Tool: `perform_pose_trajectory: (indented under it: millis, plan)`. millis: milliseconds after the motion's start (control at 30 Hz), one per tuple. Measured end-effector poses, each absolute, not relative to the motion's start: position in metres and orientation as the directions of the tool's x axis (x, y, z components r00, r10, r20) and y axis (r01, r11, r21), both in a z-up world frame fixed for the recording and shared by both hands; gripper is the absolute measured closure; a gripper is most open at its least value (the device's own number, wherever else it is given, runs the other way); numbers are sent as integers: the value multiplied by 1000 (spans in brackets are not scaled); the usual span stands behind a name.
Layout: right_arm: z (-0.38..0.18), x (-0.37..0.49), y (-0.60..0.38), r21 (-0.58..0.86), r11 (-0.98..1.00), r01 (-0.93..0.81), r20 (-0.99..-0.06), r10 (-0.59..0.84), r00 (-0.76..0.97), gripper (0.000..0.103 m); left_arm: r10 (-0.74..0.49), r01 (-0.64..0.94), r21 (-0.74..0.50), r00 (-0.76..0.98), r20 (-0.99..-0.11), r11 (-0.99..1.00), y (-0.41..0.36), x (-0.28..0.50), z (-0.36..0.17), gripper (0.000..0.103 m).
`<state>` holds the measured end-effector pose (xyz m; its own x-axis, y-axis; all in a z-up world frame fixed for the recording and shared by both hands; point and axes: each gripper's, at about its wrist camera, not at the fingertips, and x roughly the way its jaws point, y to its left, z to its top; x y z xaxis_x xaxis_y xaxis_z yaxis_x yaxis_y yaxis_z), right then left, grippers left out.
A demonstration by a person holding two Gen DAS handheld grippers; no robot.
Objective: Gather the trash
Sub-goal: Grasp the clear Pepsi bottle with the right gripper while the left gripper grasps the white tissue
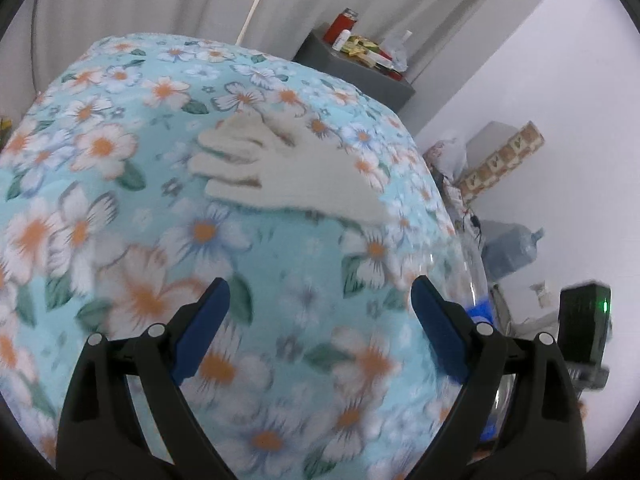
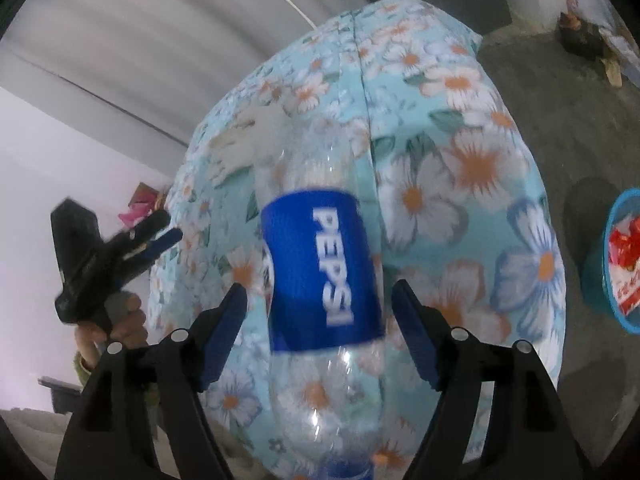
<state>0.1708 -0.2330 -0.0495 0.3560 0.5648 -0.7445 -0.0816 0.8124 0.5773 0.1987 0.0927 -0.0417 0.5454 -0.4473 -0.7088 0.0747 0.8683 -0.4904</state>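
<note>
Right tongs (image 2: 316, 336) released, astride the empty Pepsi bottle (image 2: 320, 276) lying on the floral bed (image 2: 480, 168); left tongs (image 1: 320, 320) released, empty. Risk: 1 pad nudges the light bottle, rolling it away.

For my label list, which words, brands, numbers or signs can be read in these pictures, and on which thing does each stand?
"PEPSI": white letters on the blue label of the clear plastic bottle.
Red-and-white wrapper in the blue bin: print too blurred to read.
Packets on the grey cabinet: too small to read.
</note>
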Motion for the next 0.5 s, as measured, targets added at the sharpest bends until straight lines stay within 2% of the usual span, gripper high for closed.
perform_pose_trajectory:
  millis: [133, 200, 300, 367, 433, 467, 500]
  plan:
    - [-60, 183, -228, 578, 813, -73, -754, 567, 331, 30, -470, -5, -548, 507, -722, 837, 91, 237, -56, 17]
    - [-65, 185, -227, 598, 798, -78, -742, 588, 322, 30, -476, -27, -555, 480, -737, 832, 87, 254, -65, 27]
    - [-71, 188, -225, 618, 782, -80, -728, 608, 317, 30, -464, -104, -566, 460, -757, 818, 81, 281, -81, 32]
    - [-73, 190, -224, 624, 777, -82, -721, 613, 324, 30, -433, -125, -560, 506, -746, 819, 78, 290, -81, 34]
    - [-74, 191, -223, 625, 776, -82, -715, 612, 337, 30, -371, -159, -524, 541, -755, 836, 74, 297, -81, 42]
    - [-74, 191, -223, 629, 773, -80, -710, 614, 345, 30, -334, -181, -502, 554, -763, 846, 73, 299, -81, 52]
    - [-74, 191, -223, 633, 770, -80, -706, 616, 350, 30, -304, -199, -483, 563, -768, 853, 72, 300, -82, 67]
